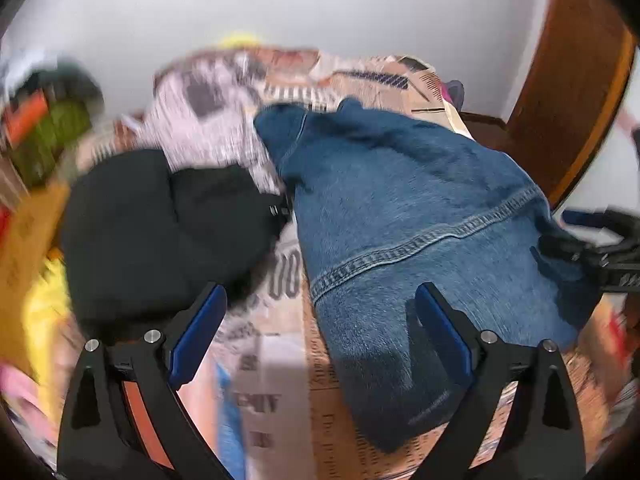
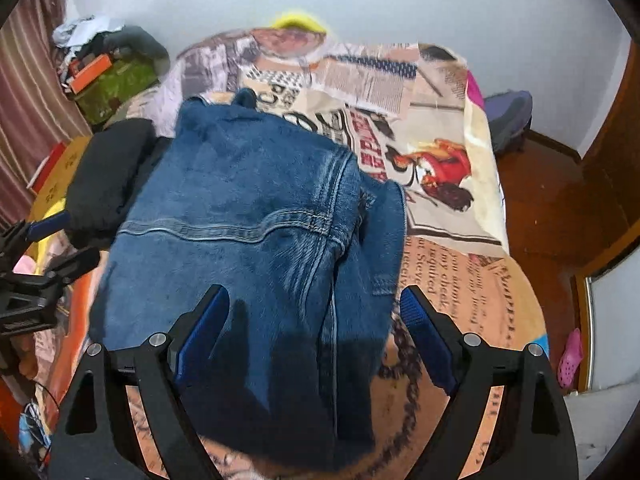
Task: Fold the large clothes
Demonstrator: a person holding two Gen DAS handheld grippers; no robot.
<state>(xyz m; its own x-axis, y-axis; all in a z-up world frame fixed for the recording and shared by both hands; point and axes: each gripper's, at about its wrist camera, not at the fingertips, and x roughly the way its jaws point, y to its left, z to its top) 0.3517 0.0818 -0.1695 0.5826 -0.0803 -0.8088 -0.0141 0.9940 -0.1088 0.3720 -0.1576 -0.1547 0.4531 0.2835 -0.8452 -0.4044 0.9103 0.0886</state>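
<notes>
On the bed, a newspaper-print bedspread (image 2: 448, 128) covers the whole surface beneath me, and the blue denim garment (image 2: 256, 216) lies on top of it, folded lengthwise into a long thick strip. Its long axis runs away from me toward the white wall (image 2: 400, 4), the near end darkened by shadow under my grippers and the far end narrowing near the patterned pillow area. A stitched seam crosses it about midway. To its left, touching its edge, sits a black garment (image 1: 160, 224) in a rounded heap. Beyond that, by the wall, a cluttered pile with a green box (image 2: 116, 84) shows. My right gripper (image 2: 316, 320) hangs above the near part of the denim with its blue pads spread wide, nothing pinched between them. My left gripper (image 1: 320, 316) is also spread wide and empty, one finger above the denim's left edge and the other above the black garment's near side. A pink clog (image 2: 571, 356) lies on the wooden floor to the right.
</notes>
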